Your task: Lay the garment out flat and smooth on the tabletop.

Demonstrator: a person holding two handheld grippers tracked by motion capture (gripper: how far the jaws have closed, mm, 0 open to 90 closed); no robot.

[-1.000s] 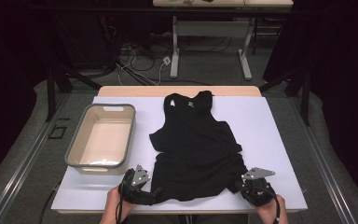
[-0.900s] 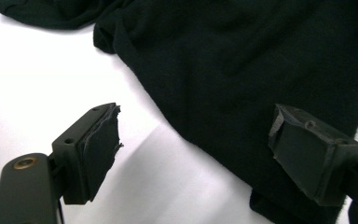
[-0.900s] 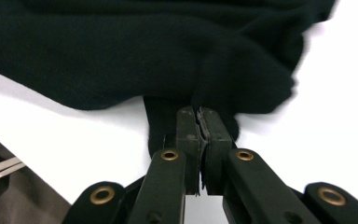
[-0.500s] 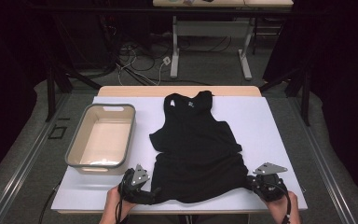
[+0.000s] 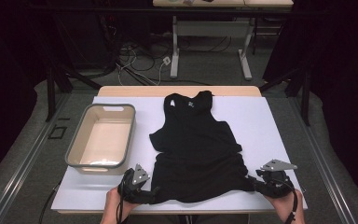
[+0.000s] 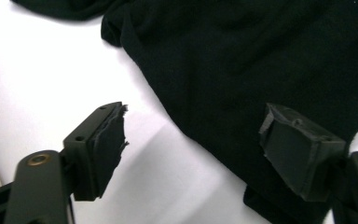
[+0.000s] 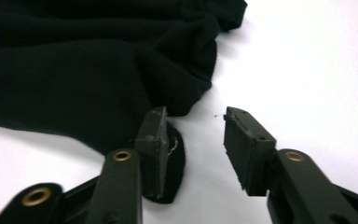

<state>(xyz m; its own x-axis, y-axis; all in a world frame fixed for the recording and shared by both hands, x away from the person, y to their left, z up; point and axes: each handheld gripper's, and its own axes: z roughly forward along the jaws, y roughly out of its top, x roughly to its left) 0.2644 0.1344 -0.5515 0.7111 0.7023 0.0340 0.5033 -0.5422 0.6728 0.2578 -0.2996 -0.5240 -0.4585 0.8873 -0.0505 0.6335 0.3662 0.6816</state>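
Observation:
A black tank top point(image 5: 196, 149) lies flat on the white table point(image 5: 270, 130), neck at the far side and hem toward me. My left gripper point(image 5: 151, 192) rests at the hem's left corner. In the left gripper view the jaws point(image 6: 196, 114) stand wide apart and have just been closing a little; the cloth point(image 6: 261, 56) lies between them, untouched by the left pad point(image 6: 107, 144). My right gripper point(image 5: 254, 183) sits at the hem's right corner. Its jaws point(image 7: 195, 114) have just been opening, and a tip of the cloth point(image 7: 74, 70) lies loose by the left pad point(image 7: 156, 140).
A grey-rimmed beige bin point(image 5: 74, 154) stands on the left of the table, just beyond my left gripper. White tabletop shows on the right of the tank top. Desk legs and cables lie on the floor behind the table.
My right gripper has moved out to the right, drawing the hem corner with it, and its jaws have parted off the cloth. The left gripper has kept its place.

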